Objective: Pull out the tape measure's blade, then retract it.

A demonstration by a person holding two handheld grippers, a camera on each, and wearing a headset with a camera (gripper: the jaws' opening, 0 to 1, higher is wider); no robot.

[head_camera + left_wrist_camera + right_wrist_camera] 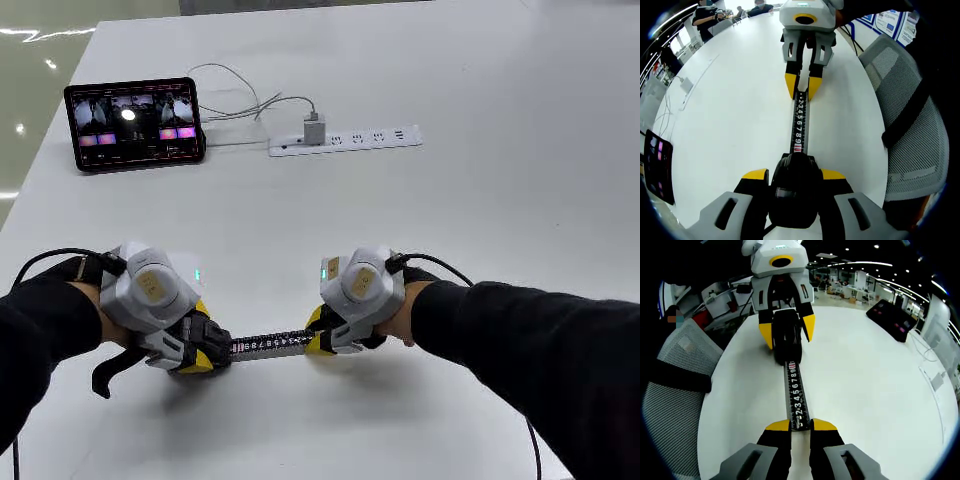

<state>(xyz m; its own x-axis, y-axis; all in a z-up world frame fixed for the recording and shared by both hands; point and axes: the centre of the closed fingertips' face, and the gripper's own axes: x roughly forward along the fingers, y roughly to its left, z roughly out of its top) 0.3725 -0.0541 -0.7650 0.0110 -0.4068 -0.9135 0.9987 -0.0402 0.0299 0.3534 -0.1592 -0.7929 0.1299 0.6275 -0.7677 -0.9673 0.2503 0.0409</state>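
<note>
grippers: 2 | tape measures: 1 | left gripper [205,340] clamped around black tape measure case [795,192] | blade [799,125] out, running straight ahead of it to right gripper [318,333], which is pinched on blade tip | far beyond both: 1 tablet [134,123], 1 power strip [345,141], white table [480,220]

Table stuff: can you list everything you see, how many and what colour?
Table: one, white, under everything.
Tablet: one, black, far left.
Power strip: one, white, far middle.
Charger: one, white, plugged into the strip.
Cable: white, by the charger.
Chair: one, grey mesh, beside the table.
Tape measure: one, black, near edge.
Blade: one, dark, white numbers, pulled out.
Left gripper: grey, yellow tips, holding the tape measure.
Right gripper: same colours, pinching the blade.
Sleeves: two, black.
</note>
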